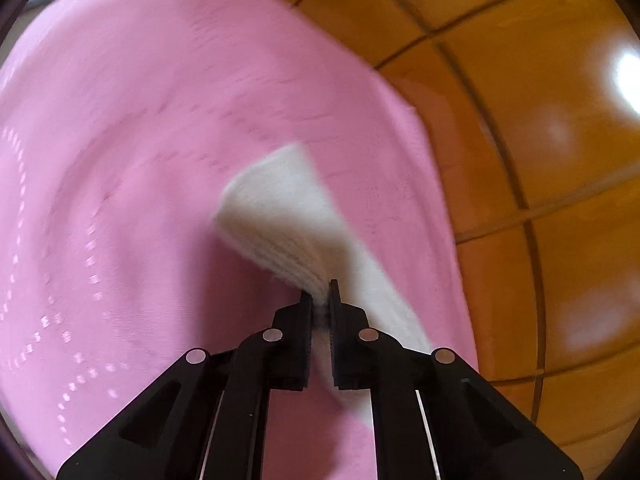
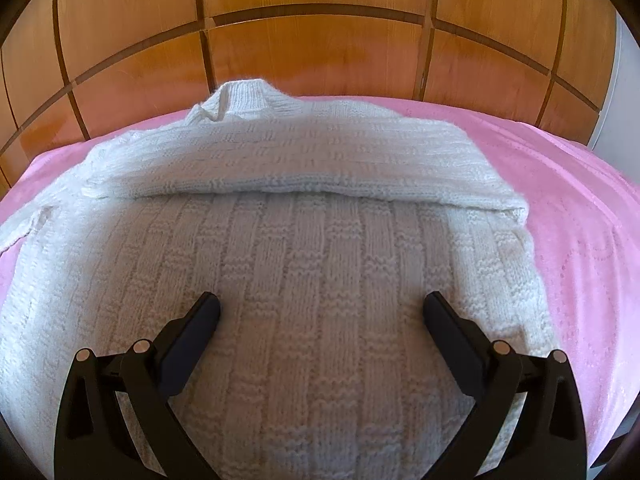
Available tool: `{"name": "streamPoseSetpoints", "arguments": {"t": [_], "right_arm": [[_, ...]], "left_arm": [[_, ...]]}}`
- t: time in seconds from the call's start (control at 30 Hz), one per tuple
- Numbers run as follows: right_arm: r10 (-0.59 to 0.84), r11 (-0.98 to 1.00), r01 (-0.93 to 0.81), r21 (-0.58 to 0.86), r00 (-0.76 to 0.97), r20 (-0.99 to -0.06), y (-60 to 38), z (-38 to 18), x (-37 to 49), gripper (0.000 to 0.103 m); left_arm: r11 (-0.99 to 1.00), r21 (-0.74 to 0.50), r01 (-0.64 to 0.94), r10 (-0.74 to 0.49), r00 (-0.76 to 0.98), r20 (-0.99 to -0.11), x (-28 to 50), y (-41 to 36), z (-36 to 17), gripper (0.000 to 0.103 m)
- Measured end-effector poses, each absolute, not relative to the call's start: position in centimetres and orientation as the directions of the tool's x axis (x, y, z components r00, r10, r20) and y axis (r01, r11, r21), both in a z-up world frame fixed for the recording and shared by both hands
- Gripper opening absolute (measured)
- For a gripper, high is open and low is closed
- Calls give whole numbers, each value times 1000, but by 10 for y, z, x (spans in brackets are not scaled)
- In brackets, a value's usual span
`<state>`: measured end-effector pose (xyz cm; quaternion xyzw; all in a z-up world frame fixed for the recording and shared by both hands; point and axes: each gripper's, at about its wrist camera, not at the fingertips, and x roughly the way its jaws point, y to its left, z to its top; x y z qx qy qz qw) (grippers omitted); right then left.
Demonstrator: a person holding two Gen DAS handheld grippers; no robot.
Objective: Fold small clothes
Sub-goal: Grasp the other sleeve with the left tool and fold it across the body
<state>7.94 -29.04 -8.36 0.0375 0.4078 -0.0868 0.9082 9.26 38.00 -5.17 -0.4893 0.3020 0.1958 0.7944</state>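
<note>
Sweater point(image 2: 304, 280) lies flat on the pink bed point(image 2: 580, 208), one sleeve folded across it, neck toward the headboard. Your right gripper point(image 2: 320, 312) is spread wide just above its middle, holding nothing. Your left gripper point(image 1: 320, 300) pinches a white knit piece point(image 1: 280, 216), likely its other sleeve.

My left gripper point(image 1: 320, 300) angled downward, jaws pinched tight on a strip of white knit point(image 1: 280, 216). My right gripper point(image 2: 320, 312) angled downward, jaws spread wide, nothing between the pads.
</note>
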Motion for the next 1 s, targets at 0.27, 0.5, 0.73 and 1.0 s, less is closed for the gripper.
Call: {"name": "streamPoseSetpoints", "arguments": {"t": [0.27, 0.5, 0.73, 1.0], "right_arm": [[-128, 982, 188, -5, 652, -748, -291, -83, 79, 101], [-124, 982, 187, 1, 654, -746, -291, -83, 80, 101], [-110, 982, 186, 19, 658, -745, -293, -83, 80, 101], [-112, 982, 189, 18, 650, -752, -292, -79, 81, 100]], "left_arm": [[723, -647, -244, -174, 841, -512, 114, 261, 22, 5], [817, -577, -8, -385, 737, -556, 139, 112, 15, 5], [865, -494, 88, -438, 611, -659, 136, 33, -24, 30], [916, -391, 91, -362, 609, -706, 77, 39, -53, 35]]}}
